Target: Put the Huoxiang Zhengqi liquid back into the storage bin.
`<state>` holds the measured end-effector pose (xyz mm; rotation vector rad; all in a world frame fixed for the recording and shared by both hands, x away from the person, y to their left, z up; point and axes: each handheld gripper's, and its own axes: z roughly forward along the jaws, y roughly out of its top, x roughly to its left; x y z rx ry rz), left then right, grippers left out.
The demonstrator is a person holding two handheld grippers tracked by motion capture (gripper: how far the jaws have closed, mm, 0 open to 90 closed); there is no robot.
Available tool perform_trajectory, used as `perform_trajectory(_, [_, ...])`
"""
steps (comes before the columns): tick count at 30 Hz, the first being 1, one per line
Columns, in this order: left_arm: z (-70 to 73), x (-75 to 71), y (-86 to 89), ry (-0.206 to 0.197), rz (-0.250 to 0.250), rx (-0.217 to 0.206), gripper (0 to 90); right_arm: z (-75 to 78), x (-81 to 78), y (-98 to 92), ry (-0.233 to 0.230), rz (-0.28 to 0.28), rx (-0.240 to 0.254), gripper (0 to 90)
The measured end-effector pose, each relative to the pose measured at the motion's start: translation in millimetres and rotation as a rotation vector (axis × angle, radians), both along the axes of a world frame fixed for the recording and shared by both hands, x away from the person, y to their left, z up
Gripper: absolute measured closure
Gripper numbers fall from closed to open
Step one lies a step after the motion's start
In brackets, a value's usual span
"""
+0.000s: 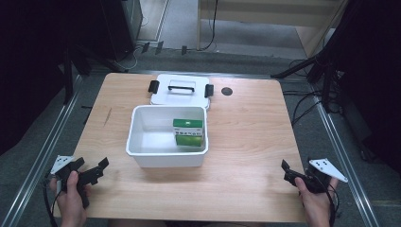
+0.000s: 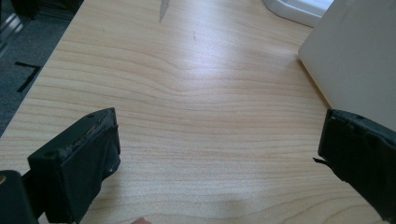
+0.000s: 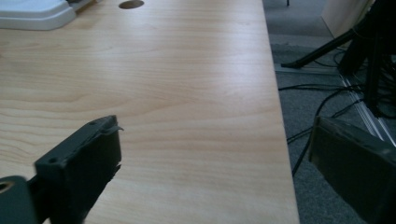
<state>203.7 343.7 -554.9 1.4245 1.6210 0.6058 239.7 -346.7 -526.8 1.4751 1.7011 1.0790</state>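
- One desk (image 1: 246,142) is seen.
- One white bin (image 1: 166,137) is counted on it, open at the top.
- One green box (image 1: 188,132) is counted inside the bin.
- One white lid (image 1: 179,89) is counted behind the bin; one black handle (image 1: 181,86) and two black clips (image 1: 153,86) are counted on it.
- One dark round hole (image 1: 227,91) is counted in the desk.
- Two claws are counted: the left claw (image 1: 87,172) and the right claw (image 1: 293,174).
- Two hands are counted, one (image 1: 71,196) at each claw.
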Motion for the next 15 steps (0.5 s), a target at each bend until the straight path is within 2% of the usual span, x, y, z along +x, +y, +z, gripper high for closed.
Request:
perform_trajectory(8, [0.0,0.0,-0.3,0.0,0.001,0.002,0.0,-15.8,-15.7,-10.4,0.02,0.002,-0.002,4.5])
perform_trajectory(12, [0.0,0.0,-0.3,0.0,0.0,0.002,0.0,-17.4,-21.6,-14.4,0.015,0.006,0.023,3.6])
perform_trajectory(15, [0.0,0.0,-0.3,0.0,-0.001,0.001,0.0,-17.8,-23.5,-15.2,0.012,0.007,0.02,3.4])
